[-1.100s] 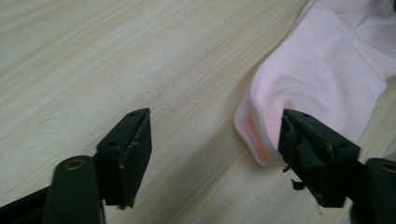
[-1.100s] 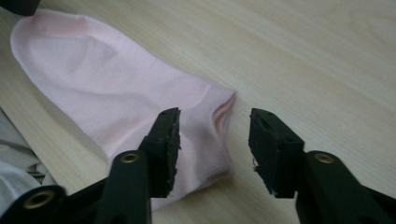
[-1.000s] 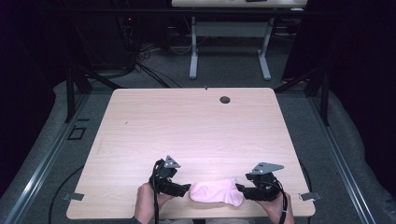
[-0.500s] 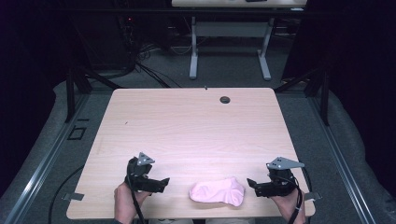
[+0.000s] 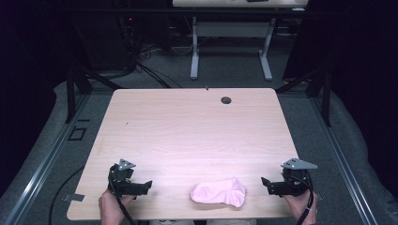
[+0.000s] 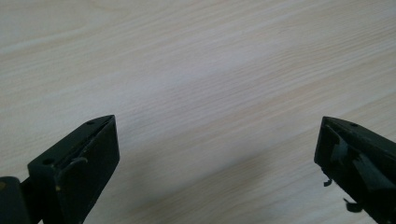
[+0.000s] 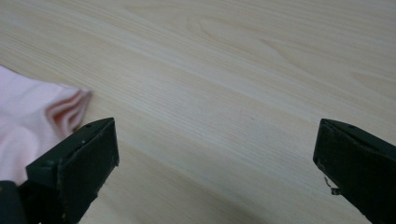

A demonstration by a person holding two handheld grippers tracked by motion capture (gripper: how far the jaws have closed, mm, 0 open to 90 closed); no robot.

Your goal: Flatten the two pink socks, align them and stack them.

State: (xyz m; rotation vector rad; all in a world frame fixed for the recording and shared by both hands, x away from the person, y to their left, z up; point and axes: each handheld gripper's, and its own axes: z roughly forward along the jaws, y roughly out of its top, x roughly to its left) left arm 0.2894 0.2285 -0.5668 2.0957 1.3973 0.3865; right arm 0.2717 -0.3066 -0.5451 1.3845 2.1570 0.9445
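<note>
Your pink sock (image 5: 219, 192) lies folded on the wooden tabletop (image 5: 187, 131), close to the near edge and a little right of the middle, with nothing pressing on it. Your left gripper (image 5: 146, 185) sits at the near left, well apart from the sock, its tips pointing right toward it; in the left gripper view its two black jaws stand wide apart over bare wood grain, having just been opening, with nothing between them. Your right gripper (image 5: 264, 183) is at the near right, near the sock but not touching it, its tips aimed left; its jaws too have just been opening and now gape wide. In the right gripper view the sock's ribbed cuff (image 7: 70, 109) shows just beside the left-hand jaw, on the tabletop rather than between the pads, though the jaw covers part of the fabric, so I cannot tell for sure whether its outer face brushes the cloth. Each of your hands grips its tool from the near edge, the left hand (image 5: 112, 208) and the right hand (image 5: 300, 208) low in the high view. Toward the far edge a round dark grommet (image 5: 226, 100) is set into the wood. No brand, label or lettering can be read on the sock, the grippers or the tabletop.
</note>
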